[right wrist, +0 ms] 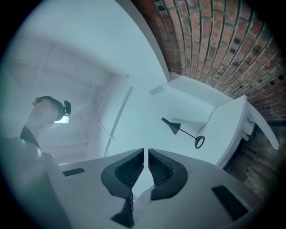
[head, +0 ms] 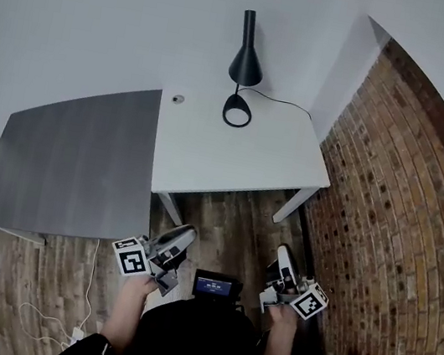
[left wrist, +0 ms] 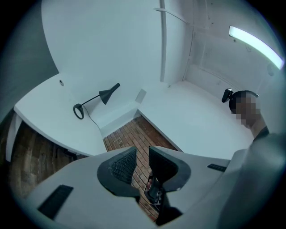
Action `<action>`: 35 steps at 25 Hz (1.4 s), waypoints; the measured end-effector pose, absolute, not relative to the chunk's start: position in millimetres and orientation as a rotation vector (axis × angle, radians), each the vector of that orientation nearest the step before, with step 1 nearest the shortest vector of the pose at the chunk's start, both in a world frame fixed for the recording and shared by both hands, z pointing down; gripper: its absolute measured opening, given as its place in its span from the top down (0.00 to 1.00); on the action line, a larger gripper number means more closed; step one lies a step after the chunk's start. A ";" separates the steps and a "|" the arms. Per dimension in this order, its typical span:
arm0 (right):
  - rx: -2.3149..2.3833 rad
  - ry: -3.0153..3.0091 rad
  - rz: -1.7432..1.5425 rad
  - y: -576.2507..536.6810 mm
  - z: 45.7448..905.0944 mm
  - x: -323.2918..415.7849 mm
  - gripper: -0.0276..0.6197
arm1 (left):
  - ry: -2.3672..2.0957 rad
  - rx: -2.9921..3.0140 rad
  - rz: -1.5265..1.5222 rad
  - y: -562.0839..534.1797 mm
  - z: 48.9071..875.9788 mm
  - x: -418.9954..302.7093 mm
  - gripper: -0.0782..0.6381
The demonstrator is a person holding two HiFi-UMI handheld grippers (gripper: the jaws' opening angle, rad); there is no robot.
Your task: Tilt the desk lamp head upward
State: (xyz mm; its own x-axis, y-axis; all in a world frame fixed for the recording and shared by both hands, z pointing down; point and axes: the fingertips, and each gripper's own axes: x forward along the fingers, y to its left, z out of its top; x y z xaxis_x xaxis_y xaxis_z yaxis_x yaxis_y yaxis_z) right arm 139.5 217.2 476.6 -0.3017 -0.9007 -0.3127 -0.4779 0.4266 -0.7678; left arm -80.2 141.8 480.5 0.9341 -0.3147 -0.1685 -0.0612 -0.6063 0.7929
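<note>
Both grippers are hanging off the near edge of the white table (head: 249,169), well apart from the desk lamp (head: 244,66) standing at the table's far edge. Your left gripper (left wrist: 142,154) is showing jaws slightly apart with nothing between them. Your right gripper (right wrist: 145,154) is showing jaws pressed together, empty. Be opening the right while reaching in, steadying the lamp low down and lifting gently under its cone head (left wrist: 108,94).

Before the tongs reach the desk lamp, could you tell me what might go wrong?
The desk lamp stands on a small ring base, so a push may tip or slide it. Its cord runs toward the far corner of the desk and could snag. The right tongs are shut and must open first.
</note>
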 end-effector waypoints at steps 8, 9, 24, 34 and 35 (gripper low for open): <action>-1.069 2.030 -0.738 165.0 462.5 207.1 0.93 | -0.356 2.249 -0.356 108.6 462.3 -9.1 0.69; -1.067 2.029 -0.750 160.5 464.6 213.1 0.93 | -0.358 2.247 -0.351 106.5 462.4 -3.1 0.69; -1.116 2.045 -0.783 85.2 467.5 246.0 0.87 | -0.333 2.216 -0.419 9.5 472.4 53.5 0.69; -1.131 2.115 -0.780 -20.1 453.2 230.5 0.85 | -0.318 2.220 -0.460 -89.6 469.0 49.2 0.60; -1.130 2.121 -0.784 -29.6 452.4 226.4 0.85 | -0.320 2.218 -0.458 -97.1 469.9 46.1 0.60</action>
